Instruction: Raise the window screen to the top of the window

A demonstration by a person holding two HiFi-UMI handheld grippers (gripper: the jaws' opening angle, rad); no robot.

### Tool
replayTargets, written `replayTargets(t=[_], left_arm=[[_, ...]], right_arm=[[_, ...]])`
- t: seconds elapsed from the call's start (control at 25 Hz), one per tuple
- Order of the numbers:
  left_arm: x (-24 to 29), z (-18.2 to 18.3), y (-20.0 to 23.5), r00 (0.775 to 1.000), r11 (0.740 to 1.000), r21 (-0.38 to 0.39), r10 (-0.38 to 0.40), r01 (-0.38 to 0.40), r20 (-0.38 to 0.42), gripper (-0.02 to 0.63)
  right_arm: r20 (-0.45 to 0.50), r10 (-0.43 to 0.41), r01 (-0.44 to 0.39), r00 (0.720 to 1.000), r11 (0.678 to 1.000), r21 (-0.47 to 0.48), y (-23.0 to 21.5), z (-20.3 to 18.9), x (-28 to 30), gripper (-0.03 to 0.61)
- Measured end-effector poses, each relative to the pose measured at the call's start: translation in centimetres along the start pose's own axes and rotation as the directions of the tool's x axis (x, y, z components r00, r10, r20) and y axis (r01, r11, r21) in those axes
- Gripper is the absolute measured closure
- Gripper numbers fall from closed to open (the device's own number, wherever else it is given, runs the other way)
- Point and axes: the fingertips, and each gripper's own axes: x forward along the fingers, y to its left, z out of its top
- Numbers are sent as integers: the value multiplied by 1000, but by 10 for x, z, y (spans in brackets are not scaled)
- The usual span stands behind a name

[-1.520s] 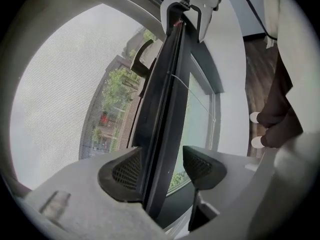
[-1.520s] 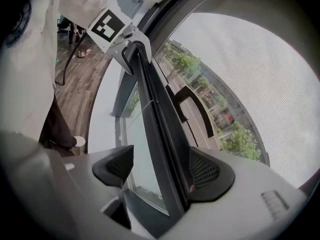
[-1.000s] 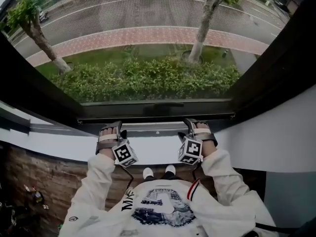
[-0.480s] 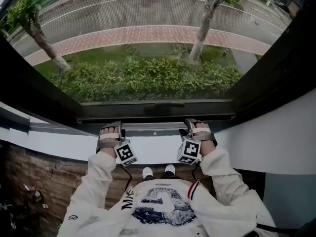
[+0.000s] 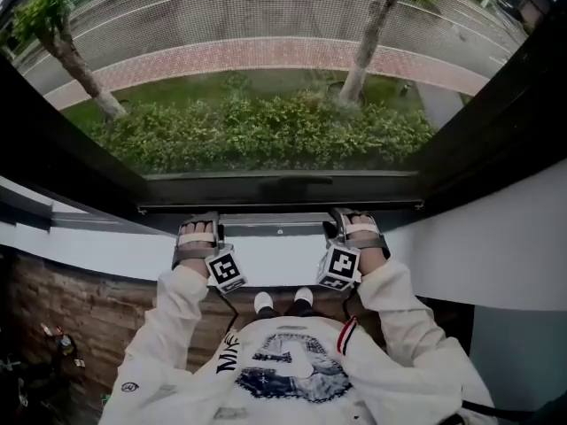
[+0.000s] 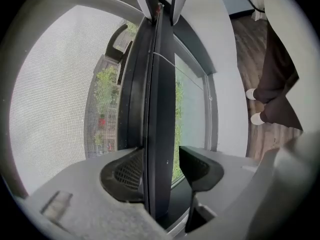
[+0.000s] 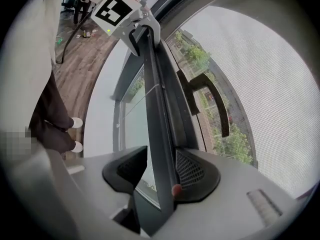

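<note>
Straddling the bar (image 6: pixel 159 84) at the foot of the screen (image 5: pixel 266 25), the left gripper (image 6: pixel 161 171) is seen with its jaws not quite shut. Its meshed pad (image 6: pixel 125 171) is laid against the bar's mesh-side face, while a thin gap is left between the bar and the other jaw. These jaws have just been closing.

The right gripper (image 7: pixel 161 171) is set on the same bar, further along. Its jaws have just been closing too, and here the bar is pinched from both sides. The meshed pad is pressed on the mesh-side face and the plain jaw is brought up against the room-side face.

The screen is found low in the window (image 5: pixel 496 122), with its bar just above the sill (image 5: pixel 275 259) at the window's bottom edge. The bar's long axis runs level, from the window's left side towards its right. It is taken left of its middle by one gripper and right of its middle by the other. A dark handle (image 7: pixel 210 101) is fixed on the mesh side of the bar, between the two grips. From the bar the mesh is stretched upward over the opening, and a hedge (image 5: pixel 266 135) is seen through it.
</note>
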Motion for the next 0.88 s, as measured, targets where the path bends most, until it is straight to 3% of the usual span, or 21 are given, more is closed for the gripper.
replayTargets(t=[0.28,0.88], left_arm=[[-3,1,2,1000,1000,-13,3,-3,21,400],[-25,-1,37,998,998,-48,50,-48,28,408]], right_arm=[[-37,-15,14,999,999,-34,-1,-6,0,410],[-11,-93,93,996,996,-18,-38,3,-25,426]])
